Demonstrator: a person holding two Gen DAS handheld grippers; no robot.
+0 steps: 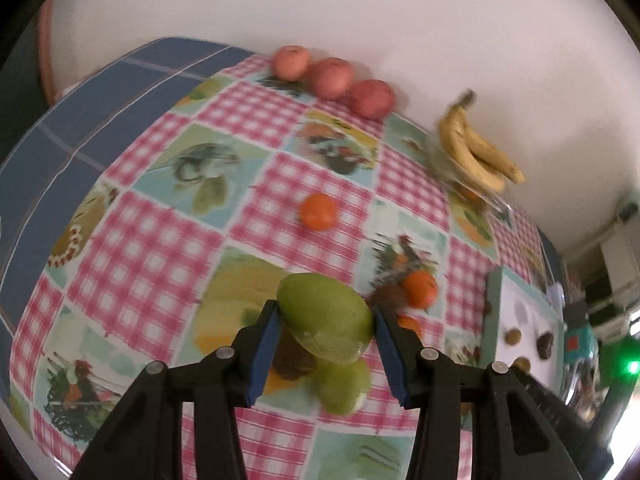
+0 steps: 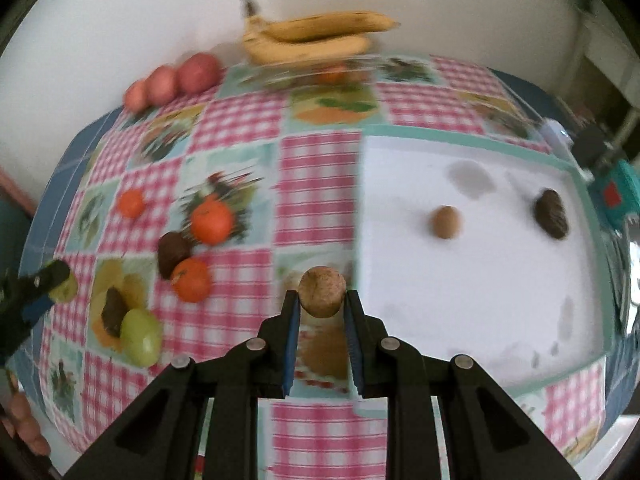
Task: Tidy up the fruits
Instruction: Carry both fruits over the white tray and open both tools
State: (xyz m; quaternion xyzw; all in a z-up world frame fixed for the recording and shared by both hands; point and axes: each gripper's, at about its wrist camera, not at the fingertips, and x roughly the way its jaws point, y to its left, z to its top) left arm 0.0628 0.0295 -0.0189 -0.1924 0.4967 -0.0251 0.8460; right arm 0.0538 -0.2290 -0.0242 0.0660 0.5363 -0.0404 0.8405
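My left gripper (image 1: pixel 326 311) is shut on a green mango (image 1: pixel 320 304), lifted above the checked tablecloth (image 1: pixel 160 264). A second green mango (image 1: pixel 346 386) lies below it beside a dark avocado (image 1: pixel 294 360). My right gripper (image 2: pixel 322 297) is shut on a brown kiwi (image 2: pixel 322 290), held in the air just left of the white tray (image 2: pixel 460 300). In that tray lie another kiwi (image 2: pixel 447 222) and a dark avocado (image 2: pixel 552 214). The right wrist view also catches the left gripper (image 2: pixel 48 292) at its left edge, with the green mango (image 2: pixel 68 289) in it.
Three oranges (image 2: pixel 211 220) (image 2: pixel 192 280) (image 2: pixel 131 203), an avocado (image 2: pixel 173 254) and a green mango (image 2: pixel 140 336) lie left of the tray. Three red apples (image 1: pixel 332 78) line the back edge by the wall. Bananas (image 2: pixel 312 36) rest on a glass bowl. A hand (image 2: pixel 24 424) shows at the lower left.
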